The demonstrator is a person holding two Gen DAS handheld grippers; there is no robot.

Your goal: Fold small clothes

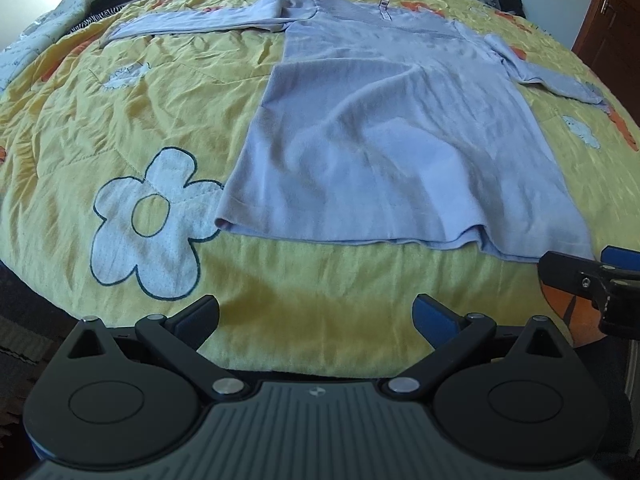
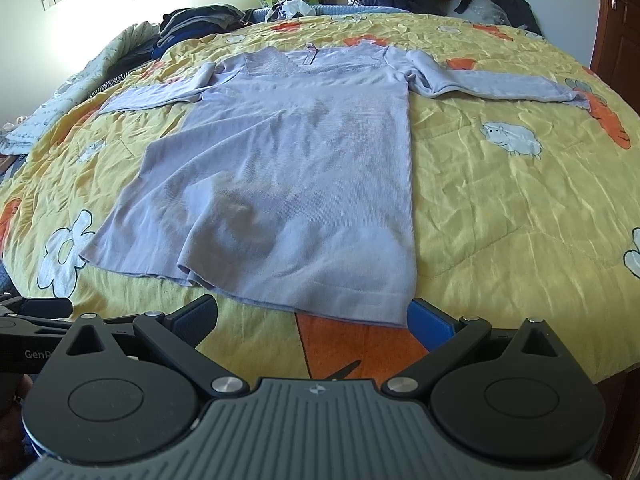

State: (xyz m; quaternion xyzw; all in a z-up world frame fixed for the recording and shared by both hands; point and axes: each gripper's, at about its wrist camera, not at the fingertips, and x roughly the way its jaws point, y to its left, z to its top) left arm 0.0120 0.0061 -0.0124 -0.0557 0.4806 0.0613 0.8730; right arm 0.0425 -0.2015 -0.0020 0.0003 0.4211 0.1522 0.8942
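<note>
Right wrist view: lavender sweater (image 2: 280,184) lies flat just beyond the spread right claw (image 2: 316,322).

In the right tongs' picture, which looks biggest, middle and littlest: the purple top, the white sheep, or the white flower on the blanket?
1. The purple top looks far the biggest.
2 and 3. The white flower and the white sheep look about alike. The flower lies nearer the camera, so I won't rank those two.

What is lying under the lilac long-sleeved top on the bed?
The lilac top lies flat on a yellow quilt printed with flowers, sheep and carrots. An orange carrot patch pokes out below its hem. Whatever print lies beneath the body is covered.
</note>
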